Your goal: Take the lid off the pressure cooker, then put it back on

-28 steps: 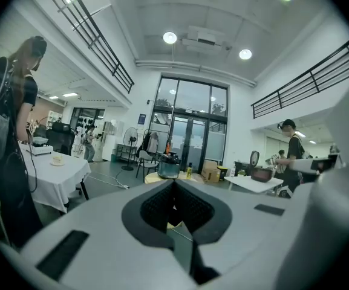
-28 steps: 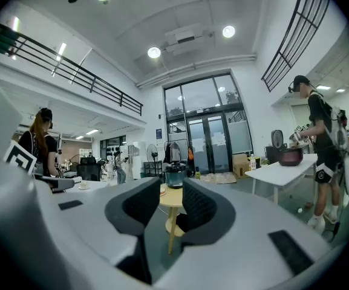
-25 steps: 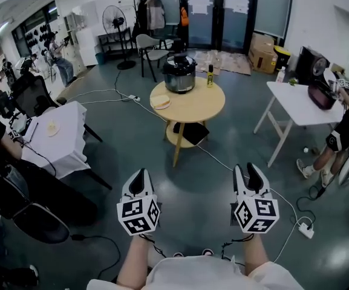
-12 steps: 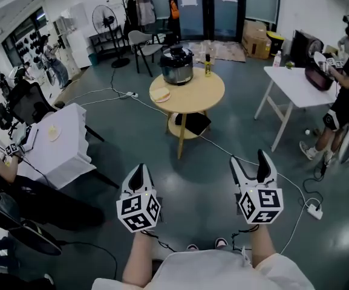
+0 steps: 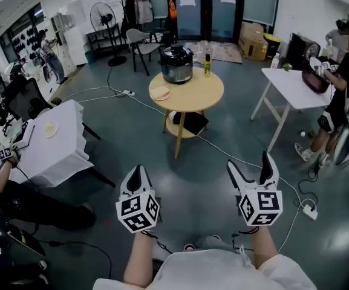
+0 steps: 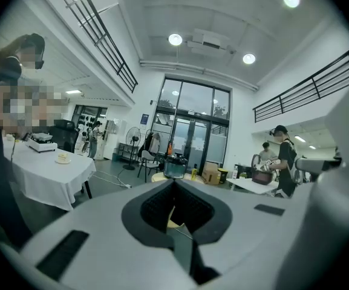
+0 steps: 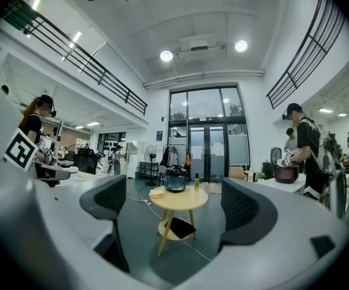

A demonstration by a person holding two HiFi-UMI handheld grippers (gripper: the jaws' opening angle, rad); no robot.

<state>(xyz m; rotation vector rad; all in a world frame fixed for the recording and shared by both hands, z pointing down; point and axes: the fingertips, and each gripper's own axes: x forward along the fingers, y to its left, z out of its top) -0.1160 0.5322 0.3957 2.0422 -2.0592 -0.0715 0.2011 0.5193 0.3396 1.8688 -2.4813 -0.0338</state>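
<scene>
Grippers: two, held low and close to the wearer, both well apart from the round table
Left gripper (image 5: 136, 170): jaws together, nothing between them
Right gripper (image 5: 248, 161): jaws opening and standing wide apart, only air between them
Pressure cooker (image 5: 176, 63): one, black and silver, lid on top, standing at the far side of the round wooden table (image 5: 189, 95), untouched by either gripper
Yellow bottle (image 5: 207, 65): one, upright, just beside the cooker on its right
Small plate (image 5: 160, 93): one, near the table's left edge, something pale on it
Other tables: two, a white folding table (image 5: 286, 92) at the right with one person standing at it, and a cloth-covered table (image 5: 50, 147) at the left
Standing fan (image 5: 100, 18): one, by the back wall
Head view alone: the floor cables, the power strip (image 5: 310, 211) and both marker cubes
Gripper views alone: the round ceiling lights and balcony railings
Right gripper view: the cooker and its table sit in the gap between the spread jaws, far off
Left gripper view: the cooker shows just above the closed jaw tips
</scene>
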